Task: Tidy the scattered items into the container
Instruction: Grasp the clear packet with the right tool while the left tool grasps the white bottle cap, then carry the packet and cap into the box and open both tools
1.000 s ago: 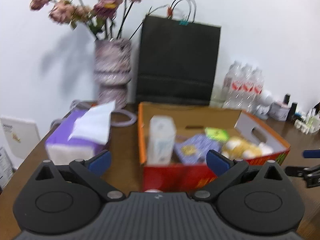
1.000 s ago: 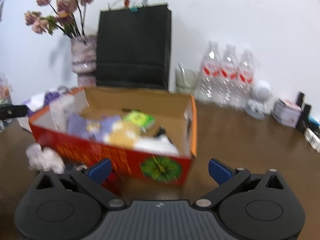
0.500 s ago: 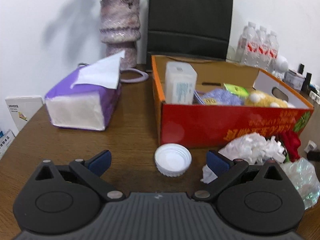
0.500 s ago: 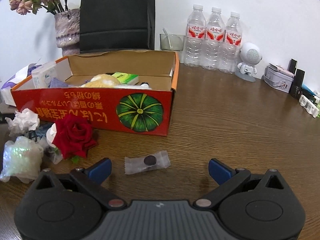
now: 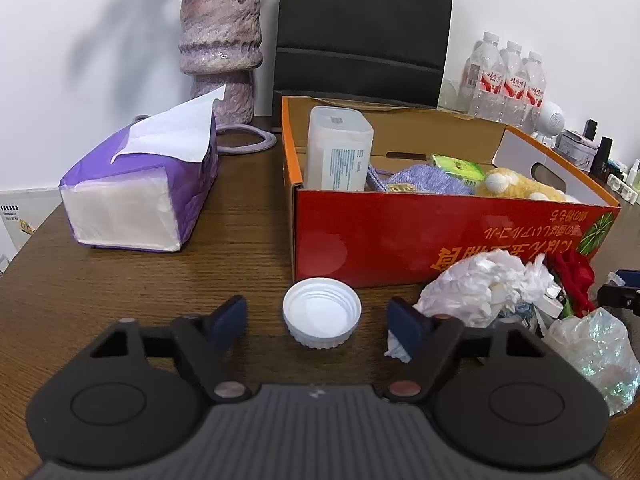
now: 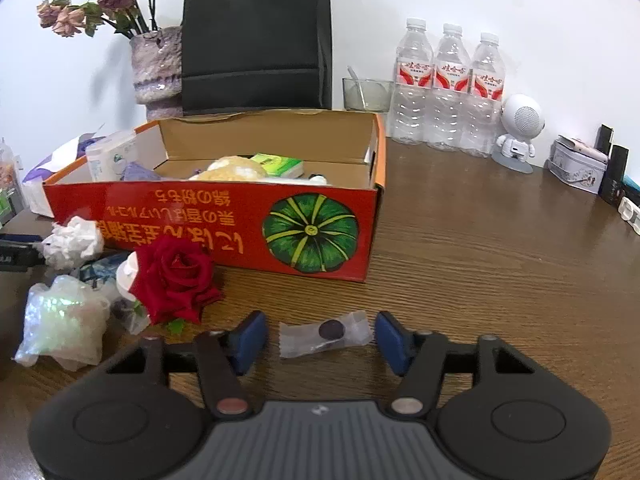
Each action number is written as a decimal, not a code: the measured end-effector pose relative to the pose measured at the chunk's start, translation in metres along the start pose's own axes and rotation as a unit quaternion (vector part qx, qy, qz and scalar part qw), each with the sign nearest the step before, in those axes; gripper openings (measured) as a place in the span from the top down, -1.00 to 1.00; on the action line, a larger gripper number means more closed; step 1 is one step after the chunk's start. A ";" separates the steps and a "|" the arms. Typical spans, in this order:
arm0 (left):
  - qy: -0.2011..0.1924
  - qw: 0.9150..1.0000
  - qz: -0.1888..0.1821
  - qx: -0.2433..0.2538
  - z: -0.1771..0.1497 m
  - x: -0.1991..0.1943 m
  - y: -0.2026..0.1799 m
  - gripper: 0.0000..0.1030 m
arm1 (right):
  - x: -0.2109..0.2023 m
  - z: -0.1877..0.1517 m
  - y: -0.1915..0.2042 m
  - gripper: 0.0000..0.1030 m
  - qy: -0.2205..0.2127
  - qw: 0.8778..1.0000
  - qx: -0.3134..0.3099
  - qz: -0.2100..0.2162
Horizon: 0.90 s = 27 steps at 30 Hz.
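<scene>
Both grippers closing on small items in front of the box.

Left wrist view: my left gripper (image 5: 318,318) has just been closing, and the white cap (image 5: 322,312) lies on the worktop (image 5: 120,280) between the pads, which do not touch it yet, so nothing is gripped. The right pad (image 5: 404,326) sits against the crumpled tissue (image 5: 480,284); I judge it may snag that along with the cap. Right wrist view: my right gripper (image 6: 318,338) has also just been closing around the wrapped candy (image 6: 324,334), pads just clear of the wrapper. The flat, slippery wrapper could slide out or pinch only at an edge. The red box (image 6: 224,220) stands just behind, already part filled.
</scene>
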<state>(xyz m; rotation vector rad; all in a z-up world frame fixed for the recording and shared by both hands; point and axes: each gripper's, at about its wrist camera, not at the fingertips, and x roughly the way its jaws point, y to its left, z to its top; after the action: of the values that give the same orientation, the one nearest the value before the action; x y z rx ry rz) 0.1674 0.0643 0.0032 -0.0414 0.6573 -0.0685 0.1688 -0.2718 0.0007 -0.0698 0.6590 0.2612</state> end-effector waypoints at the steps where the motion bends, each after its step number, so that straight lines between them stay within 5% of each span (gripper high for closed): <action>1: -0.001 1.000 0.000 0.001 0.000 0.000 0.000 -0.17 | -0.001 -0.001 0.001 0.12 -0.001 1.000 -0.001 0.001; 3: -0.004 1.000 -0.001 0.006 0.001 -0.001 0.000 0.21 | -0.002 -0.001 0.002 0.22 -0.003 1.000 -0.003 0.003; 9: -0.008 1.000 -0.008 0.012 -0.001 -0.005 -0.003 0.21 | -0.006 -0.003 0.005 0.43 -0.009 1.000 -0.006 0.008; 11: -0.013 1.000 -0.004 0.011 -0.001 -0.007 -0.002 0.21 | -0.008 -0.002 0.004 0.71 -0.016 1.000 -0.003 0.011; 27: -0.030 0.999 -0.011 0.003 -0.003 -0.021 -0.002 0.20 | -0.021 0.000 0.003 0.91 -0.047 0.998 0.012 0.031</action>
<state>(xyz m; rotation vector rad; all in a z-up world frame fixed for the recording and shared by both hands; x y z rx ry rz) 0.1493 0.0634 0.0140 -0.0443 0.5960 -0.0907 0.1521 -0.2733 0.0136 -0.0140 0.5719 0.3137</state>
